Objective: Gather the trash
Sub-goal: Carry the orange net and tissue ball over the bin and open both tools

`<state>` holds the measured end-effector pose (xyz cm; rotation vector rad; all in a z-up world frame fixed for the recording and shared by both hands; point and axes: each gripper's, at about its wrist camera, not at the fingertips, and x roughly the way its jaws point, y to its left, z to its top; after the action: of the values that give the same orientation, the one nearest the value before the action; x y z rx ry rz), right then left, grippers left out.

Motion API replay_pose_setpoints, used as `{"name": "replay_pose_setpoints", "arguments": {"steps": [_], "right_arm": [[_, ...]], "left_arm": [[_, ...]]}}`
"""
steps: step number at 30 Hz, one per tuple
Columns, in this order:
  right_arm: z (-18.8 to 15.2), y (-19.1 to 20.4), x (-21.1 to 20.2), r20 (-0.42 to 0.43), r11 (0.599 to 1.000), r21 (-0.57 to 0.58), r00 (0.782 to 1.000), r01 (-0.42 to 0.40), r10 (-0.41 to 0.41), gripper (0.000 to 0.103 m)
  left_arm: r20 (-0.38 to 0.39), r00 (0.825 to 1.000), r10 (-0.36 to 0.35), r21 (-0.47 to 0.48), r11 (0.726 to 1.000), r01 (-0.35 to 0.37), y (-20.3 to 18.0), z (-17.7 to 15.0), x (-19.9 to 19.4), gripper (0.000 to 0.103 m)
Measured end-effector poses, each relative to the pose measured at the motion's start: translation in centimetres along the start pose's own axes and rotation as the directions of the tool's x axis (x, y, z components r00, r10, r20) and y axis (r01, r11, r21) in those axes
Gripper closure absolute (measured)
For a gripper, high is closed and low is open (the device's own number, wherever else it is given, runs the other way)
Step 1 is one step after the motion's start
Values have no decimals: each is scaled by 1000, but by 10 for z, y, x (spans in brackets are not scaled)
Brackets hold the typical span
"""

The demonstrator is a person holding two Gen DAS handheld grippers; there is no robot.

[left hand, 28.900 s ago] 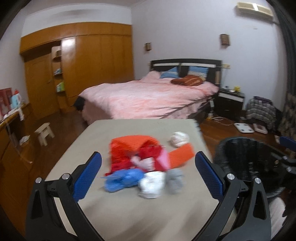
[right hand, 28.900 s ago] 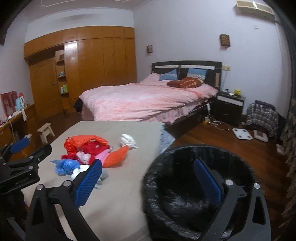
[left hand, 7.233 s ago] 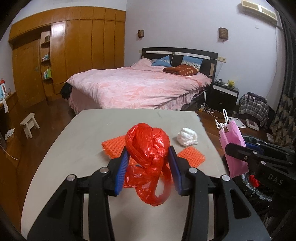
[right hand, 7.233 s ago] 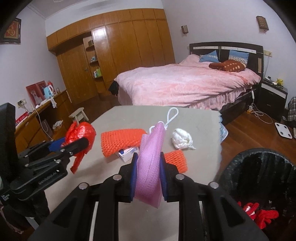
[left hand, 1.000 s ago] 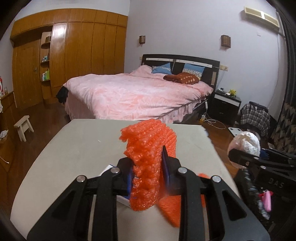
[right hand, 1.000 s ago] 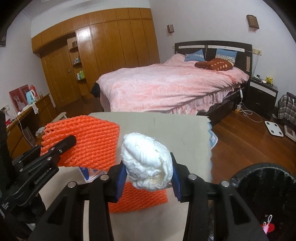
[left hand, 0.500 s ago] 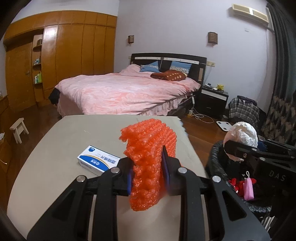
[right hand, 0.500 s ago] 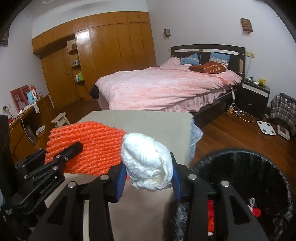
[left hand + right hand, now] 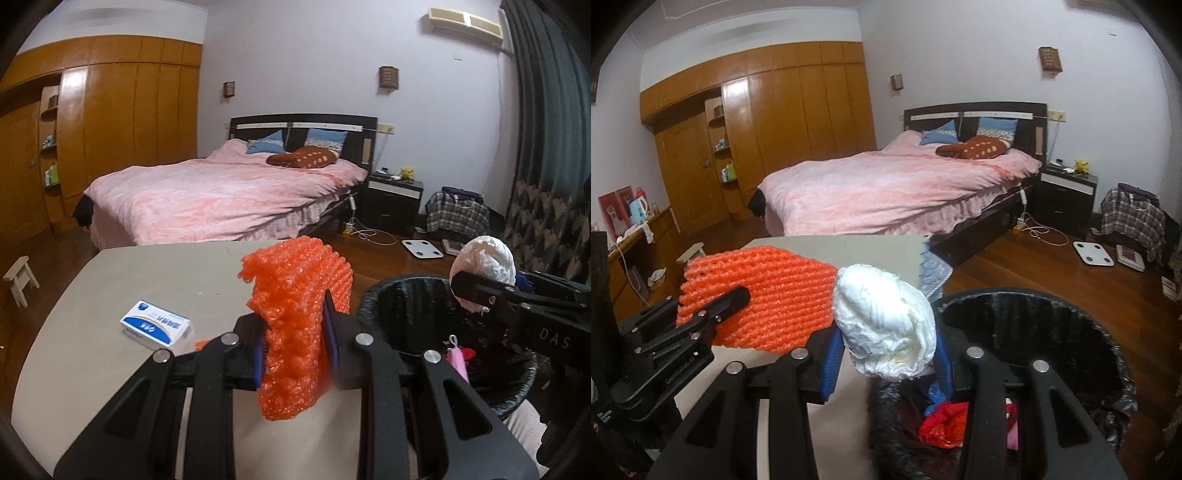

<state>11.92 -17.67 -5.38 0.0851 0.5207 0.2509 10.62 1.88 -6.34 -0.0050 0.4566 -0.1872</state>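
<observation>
The left gripper (image 9: 295, 343) is clamped on an orange foam net (image 9: 301, 314), its blue pads pressing both sides so the net stands up between them and hangs below. In the right wrist view the same net (image 9: 768, 299) shows as a broad flat sheet held out over the table (image 9: 857, 247), with the left gripper (image 9: 701, 314) gripping its near edge.

The right gripper (image 9: 886, 354) is closed on a crumpled white wad (image 9: 886, 321), which bulges above the pads. From the left wrist view the wad (image 9: 485, 264) sits over the far rim of the black bin (image 9: 391, 295), beside the table's right edge.

The bin (image 9: 1052, 302) stands on the floor just off the table's right edge. Inside it lie red (image 9: 942, 421), blue (image 9: 936, 400) and pink (image 9: 458, 360) pieces of trash.

On the table, near its left edge, lies a white and blue box (image 9: 157, 325). Just beside the box, half hidden behind the left gripper, a bit of another orange net (image 9: 201, 345) lies on the table.

Beyond the table's far edge are a bed (image 9: 221, 195) with a pink cover and a wooden wardrobe (image 9: 122, 110).
</observation>
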Motion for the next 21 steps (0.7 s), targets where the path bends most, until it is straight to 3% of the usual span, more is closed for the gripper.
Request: {"name": "replay_pose_setpoints", "arguments": {"steps": [21], "right_arm": [[-15,-80,-43,26,983,81,985,167,-170,61]], "left_arm": [[-8,983,-186,93,978,186,-91,11,21,79]]}}
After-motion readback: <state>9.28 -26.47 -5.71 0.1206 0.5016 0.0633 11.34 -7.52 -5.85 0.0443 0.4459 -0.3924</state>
